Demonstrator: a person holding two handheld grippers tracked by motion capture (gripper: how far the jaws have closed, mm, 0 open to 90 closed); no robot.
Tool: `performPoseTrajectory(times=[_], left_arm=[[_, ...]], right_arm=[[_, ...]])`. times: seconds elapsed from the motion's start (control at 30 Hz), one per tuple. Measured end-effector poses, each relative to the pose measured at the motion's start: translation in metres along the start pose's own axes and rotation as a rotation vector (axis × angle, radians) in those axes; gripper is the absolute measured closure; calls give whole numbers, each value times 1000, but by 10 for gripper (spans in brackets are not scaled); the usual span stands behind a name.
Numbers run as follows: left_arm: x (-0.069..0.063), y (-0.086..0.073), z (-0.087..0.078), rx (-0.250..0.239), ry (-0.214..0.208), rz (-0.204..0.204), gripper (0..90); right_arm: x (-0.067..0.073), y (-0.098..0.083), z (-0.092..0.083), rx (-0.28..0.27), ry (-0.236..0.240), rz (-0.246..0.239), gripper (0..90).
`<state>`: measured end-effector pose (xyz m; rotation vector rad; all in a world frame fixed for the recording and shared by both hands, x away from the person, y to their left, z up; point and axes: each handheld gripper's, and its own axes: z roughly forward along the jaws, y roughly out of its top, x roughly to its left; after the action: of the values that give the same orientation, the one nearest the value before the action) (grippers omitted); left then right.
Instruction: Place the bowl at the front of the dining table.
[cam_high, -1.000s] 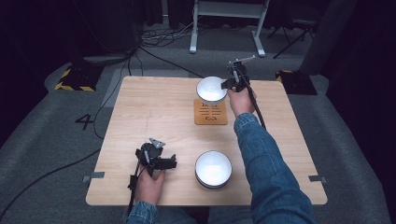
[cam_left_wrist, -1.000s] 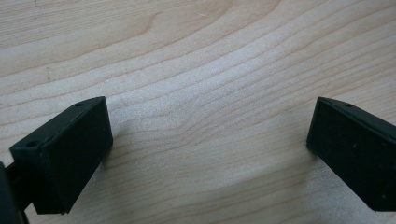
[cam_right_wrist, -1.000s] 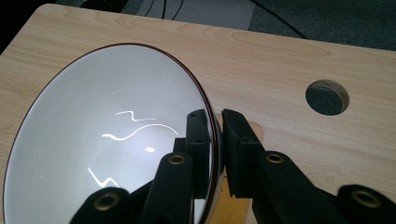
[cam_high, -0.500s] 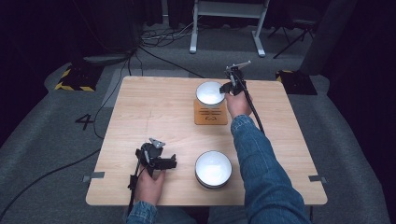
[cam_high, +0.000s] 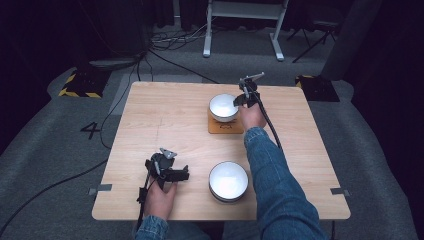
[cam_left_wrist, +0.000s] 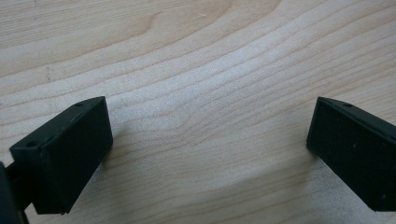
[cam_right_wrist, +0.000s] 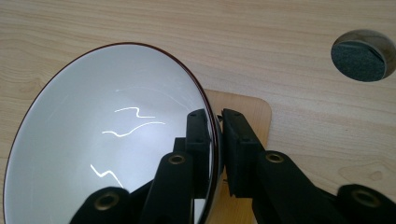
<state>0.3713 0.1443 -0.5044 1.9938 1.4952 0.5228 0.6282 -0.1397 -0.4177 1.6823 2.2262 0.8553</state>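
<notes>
A white bowl with a dark rim (cam_high: 223, 106) sits tilted over a small wooden coaster (cam_high: 226, 126) at the far middle of the table. My right gripper (cam_high: 241, 100) is shut on its right rim. In the right gripper view the jaws pinch the bowl's rim (cam_right_wrist: 107, 135), one inside and one outside, at my right gripper (cam_right_wrist: 217, 135), with the coaster (cam_right_wrist: 247, 107) just beyond. I cannot tell whether the bowl touches the coaster. My left gripper (cam_high: 185, 175) rests near the front left, open; in its own view my left gripper (cam_left_wrist: 210, 149) has bare wood between the jaws.
A second white bowl (cam_high: 228, 180) stands near the front edge, right of the left gripper. The light wooden table (cam_high: 165, 115) has a round cable hole (cam_right_wrist: 362, 55) near the coaster. Cables and a frame stand on the floor beyond.
My right hand has come down and slightly nearer with the bowl, bringing it low over the coaster. The left hand has stayed put.
</notes>
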Motion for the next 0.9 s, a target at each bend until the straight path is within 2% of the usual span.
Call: performPoseTrajectory(times=[0.43,0.9], left_arm=[[0,0,0,0,0,-1,4],[0,0,0,2,-2,-2,3]], right_arm=[[-5,-6,13,15,-2,18,815],[-9,-9,16,15,13,30,815]])
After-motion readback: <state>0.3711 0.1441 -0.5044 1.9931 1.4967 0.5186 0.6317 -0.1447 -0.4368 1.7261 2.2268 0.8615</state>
